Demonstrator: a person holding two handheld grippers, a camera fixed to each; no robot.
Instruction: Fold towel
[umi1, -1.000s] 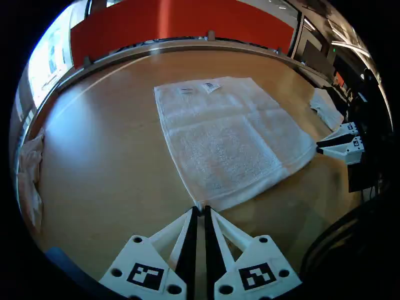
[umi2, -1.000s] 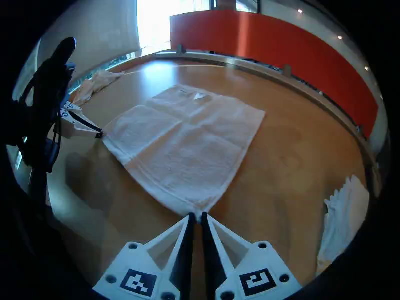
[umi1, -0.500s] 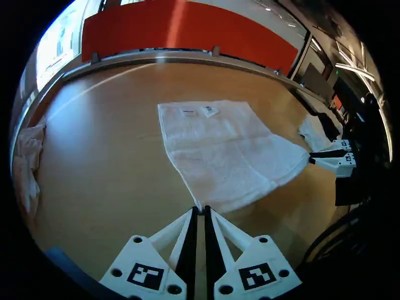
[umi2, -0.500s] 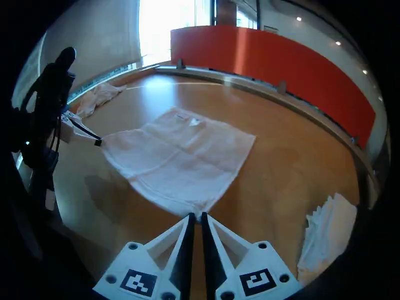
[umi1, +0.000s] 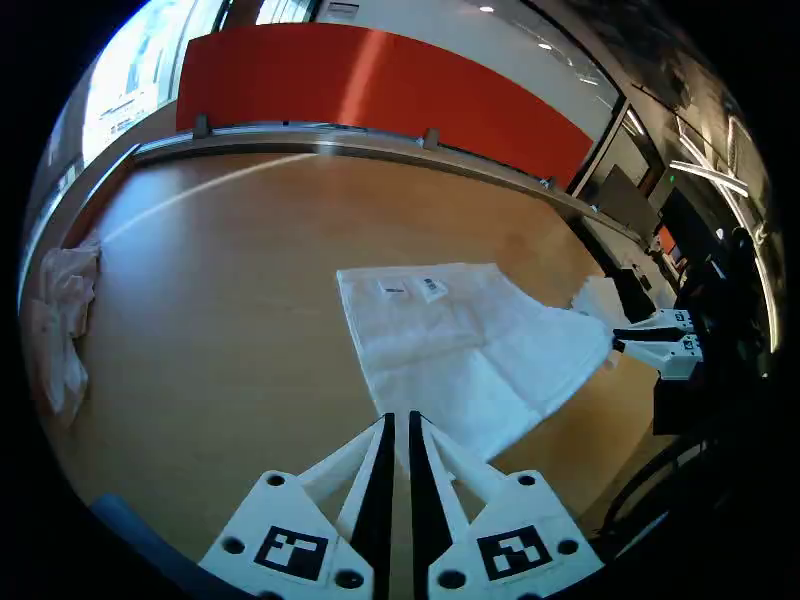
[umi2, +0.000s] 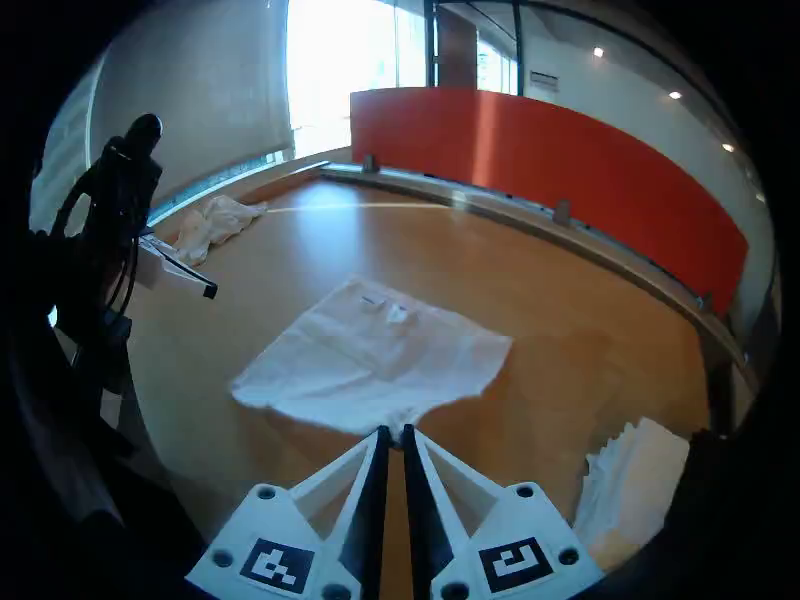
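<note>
The left gripper (umi1: 400, 418) has its fingers drawn together. In its own view the white towel (umi1: 470, 345) lies just ahead of the tips and to their right on the wooden desk (umi1: 220, 300), with its near corner hidden behind the right finger. In the right gripper view, this gripper hangs off to the left, its tips bare of cloth and apart from the towel's nearest corner. The right gripper (umi2: 392, 430) is closed on a towel corner that comes to a point right at its tips. The cloth rises rumpled from the desk toward it, with shade under that edge. Two small labels (umi1: 410, 288) sit at the towel's far edge, away from both grippers. Half a second ago the left gripper's tips touched a towel corner and the sheet was stretched between the two grippers. Now that corner lies loose, the towel sits farther below both cameras, and more desk shows around it.
</note>
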